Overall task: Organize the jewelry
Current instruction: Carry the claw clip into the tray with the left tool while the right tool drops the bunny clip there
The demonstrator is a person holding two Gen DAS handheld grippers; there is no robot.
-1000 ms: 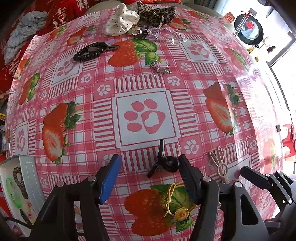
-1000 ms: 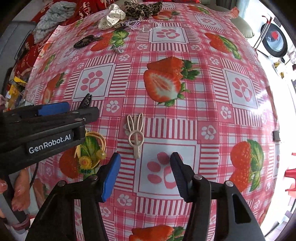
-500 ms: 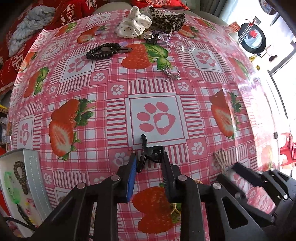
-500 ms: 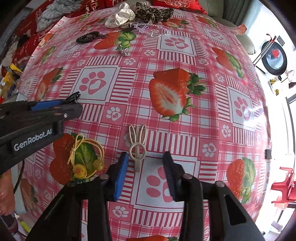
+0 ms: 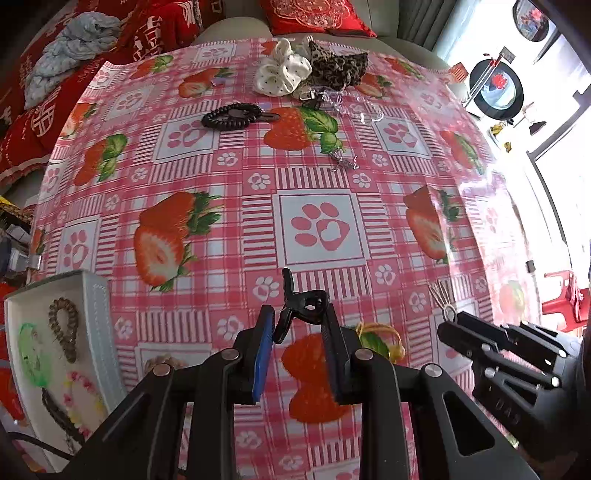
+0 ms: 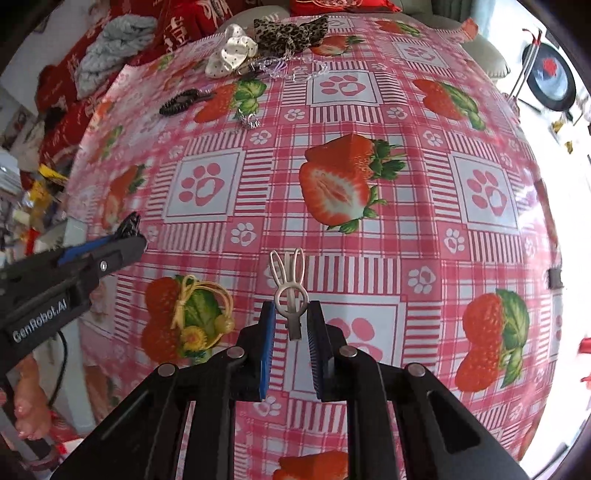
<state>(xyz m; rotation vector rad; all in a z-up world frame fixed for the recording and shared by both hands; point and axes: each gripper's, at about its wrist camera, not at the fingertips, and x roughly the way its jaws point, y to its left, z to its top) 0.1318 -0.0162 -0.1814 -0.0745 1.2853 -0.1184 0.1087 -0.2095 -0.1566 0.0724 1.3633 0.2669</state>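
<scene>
My left gripper (image 5: 297, 314) is shut on a black hair clip (image 5: 302, 303) and holds it above the strawberry tablecloth; it also shows in the right wrist view (image 6: 129, 236). My right gripper (image 6: 291, 314) is shut on a cream rabbit-ear hair clip (image 6: 290, 286), gripping its tail end, raised off the cloth. A white jewelry tray (image 5: 99, 332) with several hair ties and bracelets sits at the lower left of the left wrist view. A yellow flower hair tie (image 6: 199, 314) lies on the cloth between the two grippers.
At the far end of the table lie a white scrunchie (image 5: 282, 72), a leopard scrunchie (image 5: 340, 66), a black coil hair tie (image 5: 231, 116), a clear bead chain (image 5: 354, 107) and a small silver chain (image 5: 343, 162). Red cushions (image 5: 314, 16) lie beyond.
Both grippers have closed on their clips and lifted them off the cloth. The tray has come further into the left wrist view.
</scene>
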